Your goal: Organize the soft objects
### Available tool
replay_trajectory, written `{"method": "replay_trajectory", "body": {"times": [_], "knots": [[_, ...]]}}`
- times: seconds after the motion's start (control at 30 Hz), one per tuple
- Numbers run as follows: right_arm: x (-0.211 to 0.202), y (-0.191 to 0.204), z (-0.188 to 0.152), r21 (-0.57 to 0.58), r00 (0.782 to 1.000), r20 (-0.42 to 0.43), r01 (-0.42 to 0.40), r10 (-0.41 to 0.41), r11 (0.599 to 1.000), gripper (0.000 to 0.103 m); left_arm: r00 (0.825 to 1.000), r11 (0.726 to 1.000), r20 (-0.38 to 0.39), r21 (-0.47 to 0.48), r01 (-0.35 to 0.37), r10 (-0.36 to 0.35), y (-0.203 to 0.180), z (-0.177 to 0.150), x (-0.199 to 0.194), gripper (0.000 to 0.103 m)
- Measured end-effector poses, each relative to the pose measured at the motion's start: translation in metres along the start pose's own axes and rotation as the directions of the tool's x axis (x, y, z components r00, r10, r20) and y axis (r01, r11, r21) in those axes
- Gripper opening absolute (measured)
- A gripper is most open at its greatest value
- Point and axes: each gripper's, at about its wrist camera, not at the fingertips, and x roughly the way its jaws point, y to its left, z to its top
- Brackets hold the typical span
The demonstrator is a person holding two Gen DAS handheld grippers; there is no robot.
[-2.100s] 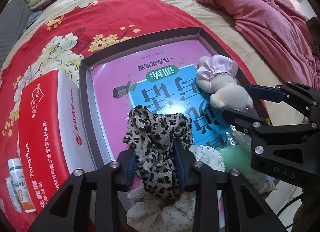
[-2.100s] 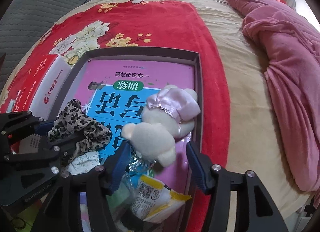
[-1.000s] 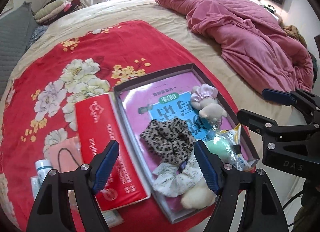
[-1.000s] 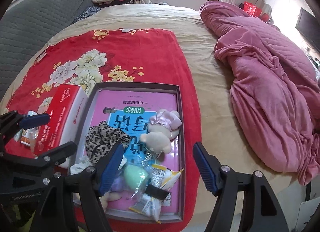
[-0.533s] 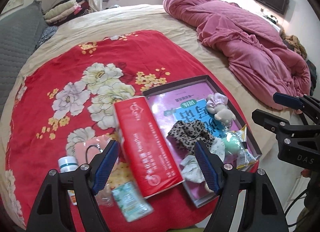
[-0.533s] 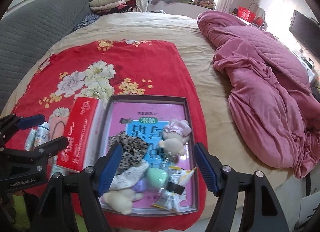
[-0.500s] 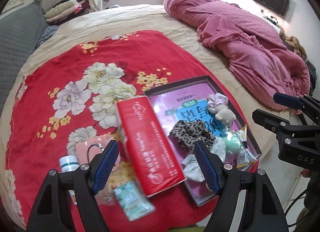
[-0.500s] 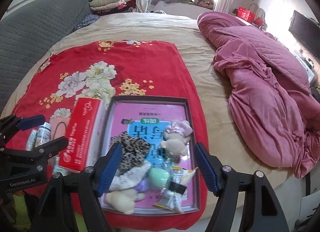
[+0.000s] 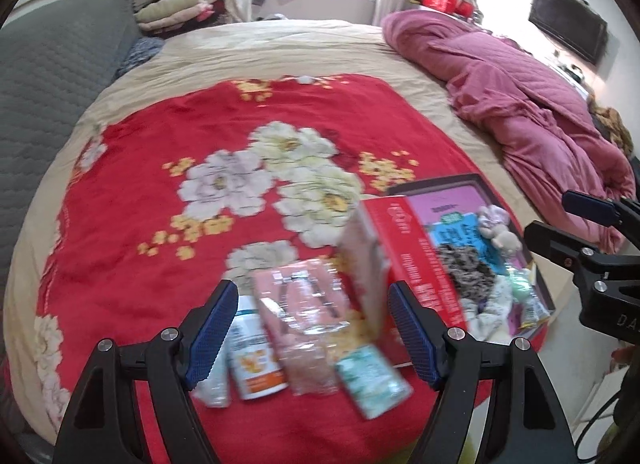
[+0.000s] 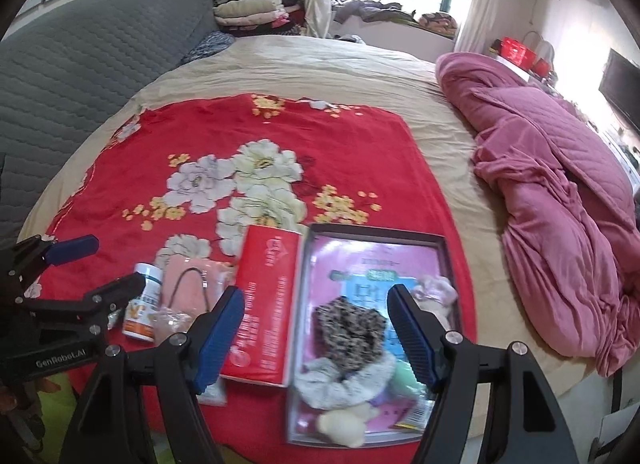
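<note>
Lying beside the red box [image 10: 266,306], on its side away from the tray [image 10: 451,264], the pink pouch [image 9: 304,306] is framed between the wide-open, empty left gripper [image 9: 310,334], the nearer one, with its long axis pointed away along the fingers, while the right gripper [image 10: 316,338], likewise spread and empty, is held over the tray.

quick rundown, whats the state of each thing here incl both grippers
left gripper: open, empty
right gripper: open, empty
tray: on the red blanket, holding soft items
leopard scrunchie: lying in the tray
red box: flat beside the tray
white bottle: lying on its side
</note>
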Motion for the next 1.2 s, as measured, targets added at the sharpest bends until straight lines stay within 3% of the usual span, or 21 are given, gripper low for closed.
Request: {"method": "replay_trajectory", "body": {"times": [0.37, 0.6, 1.2], "knots": [[0.009, 0.076, 0.007, -0.094, 0.998, -0.012, -0.059, 0.058, 0.994, 0.073, 0.997, 0.995, -0.011, -0.063, -0.076, 0.075, 0.077, -0.026, -0.012, 0.079], [0.028, 0.111, -0.02, -0.121, 0.994, -0.067, -0.091, 0.083, 0.989, 0.073, 0.993, 0.99, -0.057, -0.087, -0.108, 0.103, 0.113, -0.053, -0.001, 0.079], [0.047, 0.14, -0.071, -0.083, 0.988, -0.12, -0.103, 0.093, 0.991, 0.073, 0.992, 0.99, -0.086, -0.102, -0.099, 0.091, 0.124, -0.094, 0.011, 0.079]]}}
